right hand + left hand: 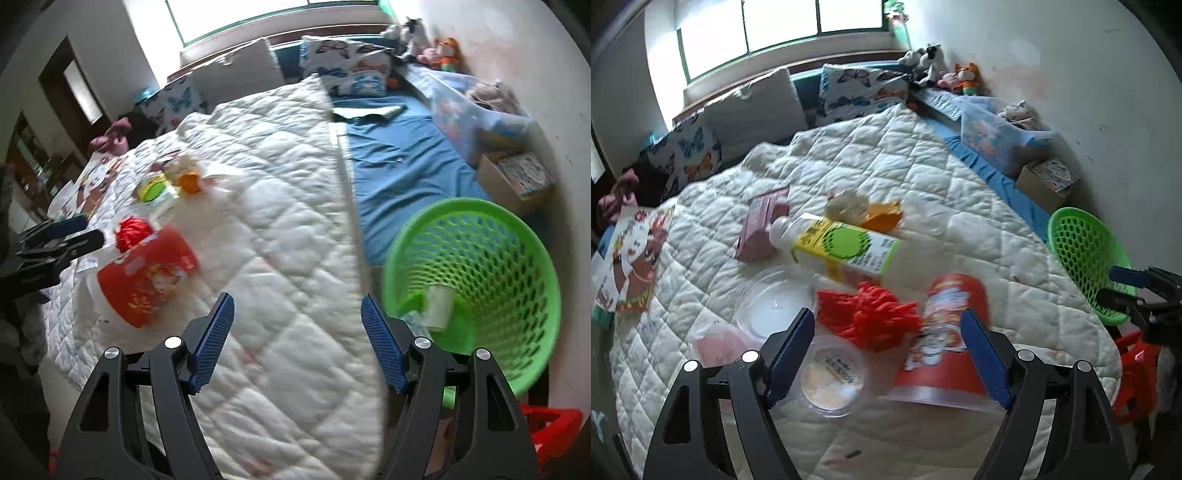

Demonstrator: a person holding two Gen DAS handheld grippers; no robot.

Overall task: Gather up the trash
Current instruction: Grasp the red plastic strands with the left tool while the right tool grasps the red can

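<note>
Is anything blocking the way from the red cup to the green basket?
Nothing visible does. Between the red cup and the green basket lies only bare white quilt. The other trash sits farther off.

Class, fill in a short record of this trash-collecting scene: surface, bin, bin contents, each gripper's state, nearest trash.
surface: white quilt on a bed
bin: green basket, beside the bed
bin contents: a white cup
left gripper: open, above red cup
right gripper: open, holding nothing
nearest trash: red cup, red net, clear lid
</note>
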